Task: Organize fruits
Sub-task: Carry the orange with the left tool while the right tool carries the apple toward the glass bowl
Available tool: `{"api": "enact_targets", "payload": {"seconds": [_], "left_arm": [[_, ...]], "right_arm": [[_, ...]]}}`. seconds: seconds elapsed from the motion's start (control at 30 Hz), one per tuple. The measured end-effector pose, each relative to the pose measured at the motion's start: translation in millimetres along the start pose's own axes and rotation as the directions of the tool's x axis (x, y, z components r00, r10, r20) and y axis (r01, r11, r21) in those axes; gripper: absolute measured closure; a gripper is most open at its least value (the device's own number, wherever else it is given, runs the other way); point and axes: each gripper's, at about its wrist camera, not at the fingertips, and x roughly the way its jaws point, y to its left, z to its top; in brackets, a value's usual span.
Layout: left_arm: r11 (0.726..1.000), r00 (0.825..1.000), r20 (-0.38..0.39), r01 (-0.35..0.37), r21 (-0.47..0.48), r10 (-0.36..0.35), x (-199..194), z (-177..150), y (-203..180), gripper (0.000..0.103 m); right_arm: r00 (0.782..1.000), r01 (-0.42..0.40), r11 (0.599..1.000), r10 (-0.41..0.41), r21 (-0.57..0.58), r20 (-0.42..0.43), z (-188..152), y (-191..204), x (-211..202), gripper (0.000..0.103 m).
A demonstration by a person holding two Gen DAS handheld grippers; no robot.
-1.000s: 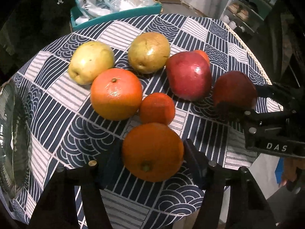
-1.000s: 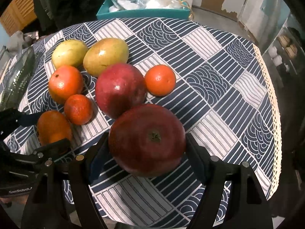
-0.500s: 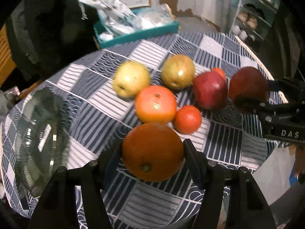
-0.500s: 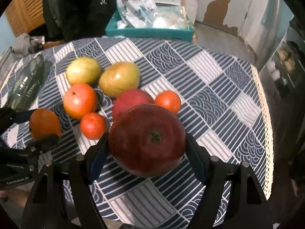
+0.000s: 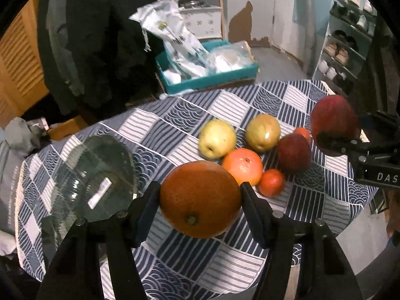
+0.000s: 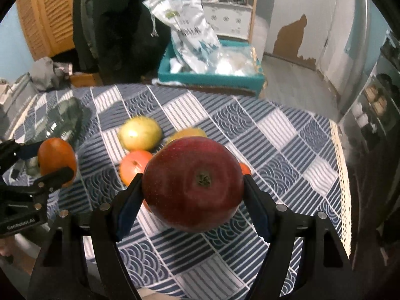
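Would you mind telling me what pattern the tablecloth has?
The tablecloth has navy-and-white patchwork squares of stripes and wave scales, clearest in the right wrist view.

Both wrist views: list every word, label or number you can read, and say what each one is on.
"DAS" (cut off by the frame edge): on the right gripper body, in the left wrist view.
"GenRobot.AI": on the left gripper body, in the right wrist view.
White sticker on the glass plate: too blurred to read.
Print on the plastic bag: unreadable.
Grey cloth lettering: too small.

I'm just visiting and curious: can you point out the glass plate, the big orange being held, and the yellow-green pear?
glass plate (image 5: 75, 160), left wrist view, on its bare left rim.
big orange (image 5: 200, 197), left wrist view, middle of its peel.
yellow-green pear (image 5: 217, 138), left wrist view, centre of its skin.
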Motion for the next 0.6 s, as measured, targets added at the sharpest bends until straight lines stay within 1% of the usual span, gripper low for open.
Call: {"api": "enact_targets", "payload": {"seconds": [0.13, 0.27, 0.37, 0.47, 0.6], "left_arm": [[0.999, 1.0, 0.014, -0.008, -0.043, 0.009, -11, 3, 17, 0.037], [0.997, 0.998, 0.041, -0.046, -0.067, 0.048, -22, 6, 35, 0.037], [0.992, 0.996, 0.055, -0.065, -0.106, 0.071, -28, 9, 55, 0.037], [0.987, 0.993, 0.068, -0.09, -0.134, 0.1, -35, 11, 73, 0.037], [0.978, 0.991, 0.068, -0.104, -0.18, 0.118, -42, 11, 98, 0.037]], "right_arm": [[0.999, -0.02, 1.0, 0.02, -0.013, 0.043, 16, 14, -11, 0.027], [0.996, -0.049, 0.999, 0.05, -0.022, 0.078, 34, 32, -20, 0.027], [0.993, -0.064, 0.997, 0.067, -0.036, 0.1, 47, 47, -25, 0.027], [0.991, -0.071, 0.996, 0.077, -0.058, 0.111, 58, 64, -27, 0.027], [0.988, -0.088, 0.993, 0.098, -0.084, 0.117, 71, 88, -26, 0.027]]}}
